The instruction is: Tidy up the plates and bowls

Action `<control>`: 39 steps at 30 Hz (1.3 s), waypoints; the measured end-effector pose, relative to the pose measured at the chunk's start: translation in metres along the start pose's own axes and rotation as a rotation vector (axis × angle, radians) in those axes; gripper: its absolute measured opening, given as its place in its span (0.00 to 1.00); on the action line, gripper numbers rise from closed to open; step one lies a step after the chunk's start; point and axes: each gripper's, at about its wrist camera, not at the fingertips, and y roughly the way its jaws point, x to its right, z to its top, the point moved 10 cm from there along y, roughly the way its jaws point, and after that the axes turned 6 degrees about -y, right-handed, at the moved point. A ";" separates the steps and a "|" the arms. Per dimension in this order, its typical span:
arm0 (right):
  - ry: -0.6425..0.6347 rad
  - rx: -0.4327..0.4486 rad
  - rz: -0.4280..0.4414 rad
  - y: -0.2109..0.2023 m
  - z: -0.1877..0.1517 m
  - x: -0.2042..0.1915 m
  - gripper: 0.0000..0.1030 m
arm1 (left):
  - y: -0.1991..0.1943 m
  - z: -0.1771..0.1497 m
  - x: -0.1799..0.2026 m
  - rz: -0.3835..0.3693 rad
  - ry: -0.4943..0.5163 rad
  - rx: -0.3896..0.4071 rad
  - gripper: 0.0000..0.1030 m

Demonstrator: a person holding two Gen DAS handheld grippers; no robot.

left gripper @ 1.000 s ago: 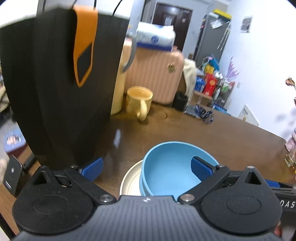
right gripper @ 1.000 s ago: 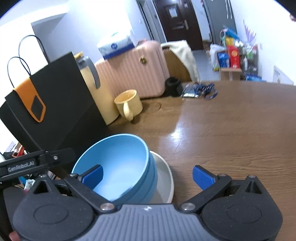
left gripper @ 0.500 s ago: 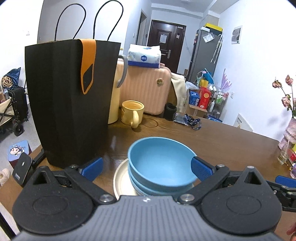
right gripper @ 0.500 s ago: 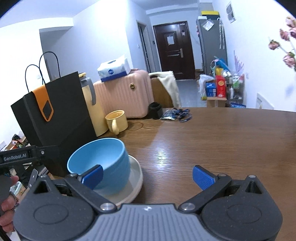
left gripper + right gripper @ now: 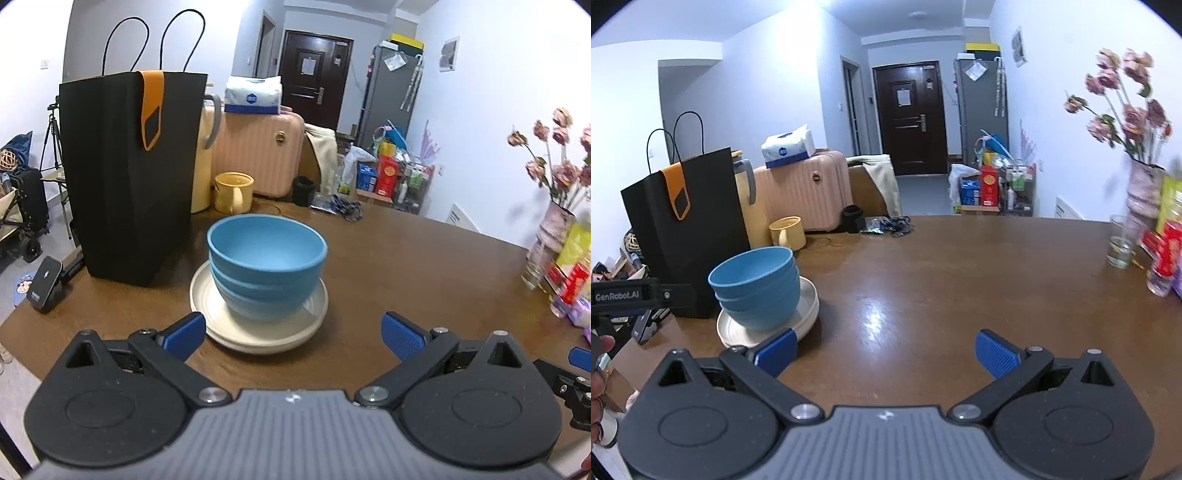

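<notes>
Right, we see the blue bowls point(image 5: 266, 266) nested in a stack, sitting on the cream plates point(image 5: 258, 325) on the wooden counter point(image 5: 424, 280). At least two plates by the double rim; bowl count looks like three but we can't be sure.

Landmark = the plate stack:
- black paper bag point(image 5: 129, 173) just beside it on the left, upright, orange tab over its top edge.
- yellow mug point(image 5: 233, 192) behind it, next to a yellow jug point(image 5: 202, 162) mostly hidden by the bag.
- pink suitcase point(image 5: 258, 151) further back, tissue pack point(image 5: 253, 95) on top.
- glass point(image 5: 1120, 242) and flower vase point(image 5: 1143, 192) well apart from it, far right of the counter.
- black phone-like device point(image 5: 45, 284) left of it, at the counter edge.

Left gripper point(image 5: 293, 334): fingers spread wide, holding nothing, hanging just in front of the plates, rim visible between the blue pads.

Right gripper point(image 5: 886, 350): fingers also spread wide and empty, over bare counter to the right of the plates; its left pad overlaps the plate rim in view, contact can't be told.
</notes>
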 end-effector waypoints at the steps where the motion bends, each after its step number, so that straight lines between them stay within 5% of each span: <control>1: 0.003 0.001 -0.004 -0.006 -0.003 0.001 1.00 | -0.005 -0.004 0.002 -0.005 0.004 -0.002 1.00; 18: 0.031 0.017 -0.066 -0.085 -0.050 0.007 1.00 | -0.070 -0.072 0.027 -0.070 0.079 -0.052 1.00; 39: 0.028 0.023 -0.077 -0.105 -0.061 0.004 1.00 | -0.085 -0.093 0.039 -0.101 0.111 -0.075 1.00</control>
